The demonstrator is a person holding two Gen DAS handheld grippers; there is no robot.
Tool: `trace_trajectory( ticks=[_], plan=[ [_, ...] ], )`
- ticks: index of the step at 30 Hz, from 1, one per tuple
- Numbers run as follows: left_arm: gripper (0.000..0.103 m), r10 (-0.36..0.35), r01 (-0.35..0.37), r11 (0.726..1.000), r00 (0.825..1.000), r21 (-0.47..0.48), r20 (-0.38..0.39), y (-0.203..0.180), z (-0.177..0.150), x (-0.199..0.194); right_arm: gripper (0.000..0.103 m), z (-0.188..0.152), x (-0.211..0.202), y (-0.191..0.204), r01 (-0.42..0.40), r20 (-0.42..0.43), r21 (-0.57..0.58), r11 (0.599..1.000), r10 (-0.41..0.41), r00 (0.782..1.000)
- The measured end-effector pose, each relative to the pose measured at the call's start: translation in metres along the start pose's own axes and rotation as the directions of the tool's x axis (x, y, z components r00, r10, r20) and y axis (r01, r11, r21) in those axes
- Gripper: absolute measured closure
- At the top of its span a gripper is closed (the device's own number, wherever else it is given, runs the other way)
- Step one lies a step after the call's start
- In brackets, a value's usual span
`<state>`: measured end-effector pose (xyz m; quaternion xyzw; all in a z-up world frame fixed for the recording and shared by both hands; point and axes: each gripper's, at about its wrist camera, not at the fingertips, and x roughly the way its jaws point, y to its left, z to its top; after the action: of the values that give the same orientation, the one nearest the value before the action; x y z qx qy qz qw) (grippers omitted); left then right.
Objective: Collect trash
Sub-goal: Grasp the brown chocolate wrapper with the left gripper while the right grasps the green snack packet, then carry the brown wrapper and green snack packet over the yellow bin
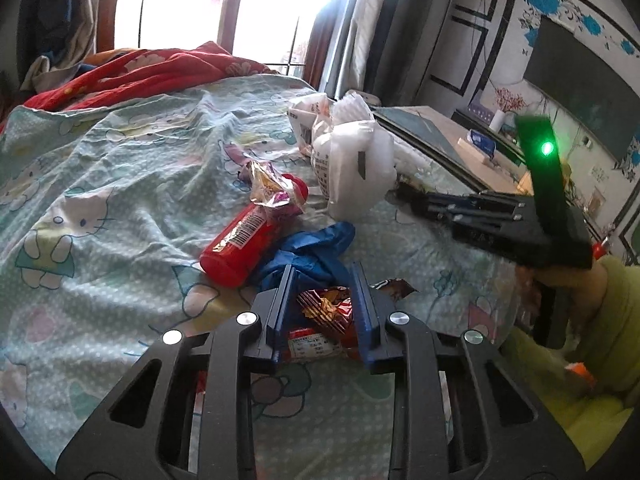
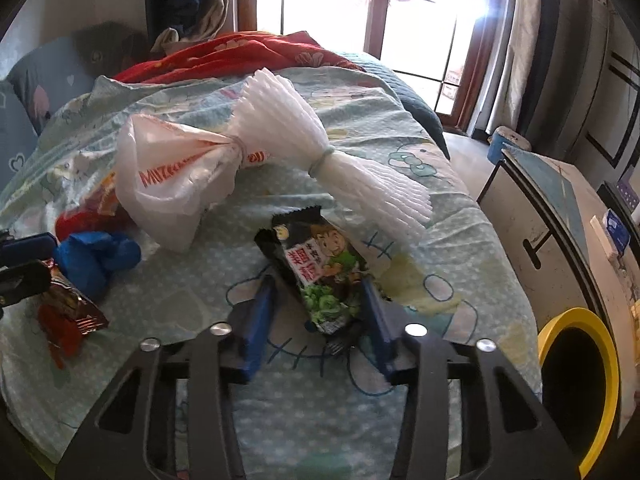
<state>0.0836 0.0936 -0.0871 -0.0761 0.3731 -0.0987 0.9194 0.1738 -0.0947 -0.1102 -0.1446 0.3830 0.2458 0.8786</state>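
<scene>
Trash lies scattered on a bed with a cartoon-cat sheet (image 1: pixel 120 184). My left gripper (image 1: pixel 323 268) is shut on a crumpled red-brown snack wrapper (image 1: pixel 328 312), and both pads touch it. Just beyond its fingertips lie a blue plastic bag (image 1: pixel 312 252) and a red tube (image 1: pixel 240 240). My right gripper (image 2: pixel 317 282) straddles a black-and-green pea snack packet (image 2: pixel 324 276). The packet leans on the right finger, a gap shows at the left finger, so the jaws stand open. The right gripper (image 1: pixel 404 192) also shows in the left wrist view, beside a white plastic bag (image 1: pixel 352 168).
A white bag with orange lettering (image 2: pixel 172 176) and a tied white foam net (image 2: pixel 320 148) lie beyond the packet. A yellow-rimmed bin (image 2: pixel 580 380) stands off the bed's right edge, next to a low cabinet (image 2: pixel 540 220). A red quilt (image 1: pixel 132 72) is heaped at the far end.
</scene>
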Motion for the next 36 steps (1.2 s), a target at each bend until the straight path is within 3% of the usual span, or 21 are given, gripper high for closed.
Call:
trace_trajectory(
  ticks=[2, 8, 19, 24, 31, 36],
  plan=[
    [0.086, 0.000, 0.000, 1.000, 1.000, 0.011, -0.009, -0.002, -0.002, 0.000, 0.079, -0.001, -0.001, -0.003, -0.012, -0.001, 0.016, 1.000, 0.012, 1.000],
    [0.089, -0.003, 0.004, 0.999, 1.000, 0.047, -0.006, -0.010, -0.003, -0.009, 0.094, 0.000, -0.013, -0.015, -0.076, 0.000, 0.099, 0.992, 0.077, 0.997],
    [0.087, -0.013, 0.021, 0.986, 0.999, 0.168, -0.050, -0.042, -0.006, -0.003, 0.097, -0.003, -0.039, -0.029, -0.101, 0.033, 0.162, 0.982, 0.096, 0.995],
    [0.076, -0.009, 0.032, 0.973, 0.995, 0.230, -0.102, -0.056, -0.011, 0.010, 0.098, -0.004, -0.055, -0.037, -0.109, 0.060, 0.176, 0.978, 0.100, 0.993],
    [0.076, 0.025, 0.023, 0.953, 0.988, 0.302, -0.152, -0.074, -0.016, 0.027, 0.098, -0.004, -0.075, -0.047, -0.123, 0.090, 0.205, 0.971, 0.106, 0.990],
    [0.083, 0.050, 0.009, 0.948, 0.983, 0.319, -0.176, -0.080, -0.017, 0.039, 0.098, -0.005, -0.091, -0.055, -0.123, 0.114, 0.219, 0.968, 0.100, 0.988]
  ],
)
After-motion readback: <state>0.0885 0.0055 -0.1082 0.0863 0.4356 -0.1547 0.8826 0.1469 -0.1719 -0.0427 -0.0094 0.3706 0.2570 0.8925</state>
